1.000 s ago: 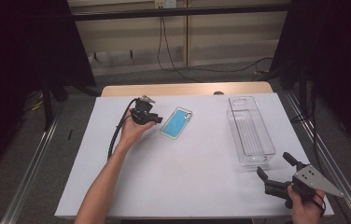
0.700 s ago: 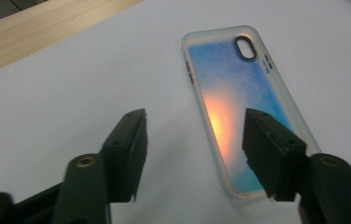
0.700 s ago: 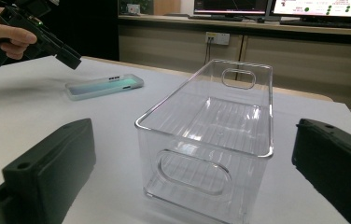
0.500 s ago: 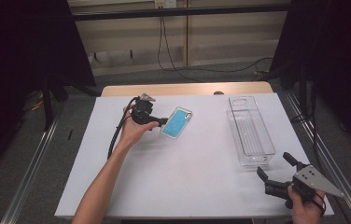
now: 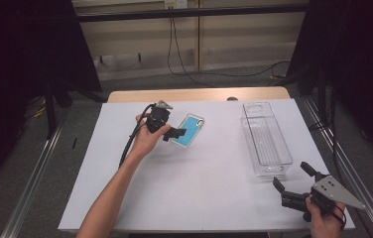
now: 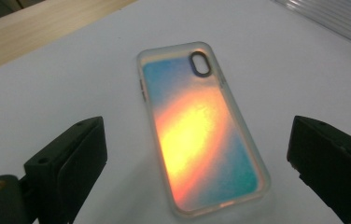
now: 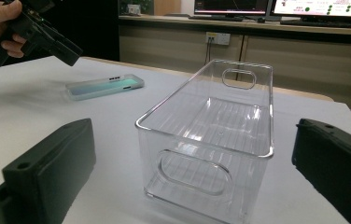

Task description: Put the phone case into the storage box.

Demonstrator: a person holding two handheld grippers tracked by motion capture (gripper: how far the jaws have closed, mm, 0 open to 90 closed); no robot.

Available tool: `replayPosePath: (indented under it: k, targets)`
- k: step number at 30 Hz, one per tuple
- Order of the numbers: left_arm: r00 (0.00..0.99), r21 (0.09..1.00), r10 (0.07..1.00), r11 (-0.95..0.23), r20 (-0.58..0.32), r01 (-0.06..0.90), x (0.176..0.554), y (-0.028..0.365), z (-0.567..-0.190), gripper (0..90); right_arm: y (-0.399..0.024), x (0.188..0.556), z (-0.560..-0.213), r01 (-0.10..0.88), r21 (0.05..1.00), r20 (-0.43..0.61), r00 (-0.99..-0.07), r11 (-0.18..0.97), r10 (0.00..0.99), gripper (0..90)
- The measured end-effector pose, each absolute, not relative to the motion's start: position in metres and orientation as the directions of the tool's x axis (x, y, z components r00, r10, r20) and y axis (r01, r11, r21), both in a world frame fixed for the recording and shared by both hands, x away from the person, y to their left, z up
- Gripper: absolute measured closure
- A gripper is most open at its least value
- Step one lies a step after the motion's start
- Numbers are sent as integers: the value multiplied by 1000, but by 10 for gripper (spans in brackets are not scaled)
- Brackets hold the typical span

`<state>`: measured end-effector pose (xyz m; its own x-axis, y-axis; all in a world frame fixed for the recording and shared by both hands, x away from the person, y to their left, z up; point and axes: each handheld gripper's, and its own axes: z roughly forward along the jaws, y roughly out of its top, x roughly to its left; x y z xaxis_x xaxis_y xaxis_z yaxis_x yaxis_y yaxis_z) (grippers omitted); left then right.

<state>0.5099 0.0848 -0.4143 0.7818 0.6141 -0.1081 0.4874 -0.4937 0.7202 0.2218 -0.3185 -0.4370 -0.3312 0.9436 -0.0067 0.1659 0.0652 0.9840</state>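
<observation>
Standing empty, clear bin [image 5: 267, 142]

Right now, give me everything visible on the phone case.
The phone case lies flat on the white table, back side up. It has a frosted translucent rim and a shiny panel that shifts from teal-blue to orange-yellow, with an oval camera cutout near one end. Small side slots show on one long edge in the right gripper view. It sits left of the clear bin, apart from it. The left gripper hovers at its edge, jaws open, just released, not touching.
</observation>
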Motion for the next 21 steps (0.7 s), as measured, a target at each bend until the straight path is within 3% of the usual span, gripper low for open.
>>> replayPosePath:
  k: [5, 8, 10, 21]
  targets:
    - [772, 722, 632, -501, -71, 477, 514, 80, -419, 58, -318, 222, -437, 168, 983, -8, -334, 68, 943, 0]
    - [782, 694, 614, -516, -111, 503, 518, 78, -422, 62, -318, 222, -437, 167, 984, -9, -334, 68, 942, 0]
    - [786, 676, 612, -546, -81, 495, 520, 75, -423, 62, -318, 222, -437, 167, 984, -9, -332, 68, 943, 0]
    - [782, 636, 611, -555, -125, 536, 526, 55, -425, 69, -318, 222, -437, 166, 984, -9, -333, 68, 943, 0]
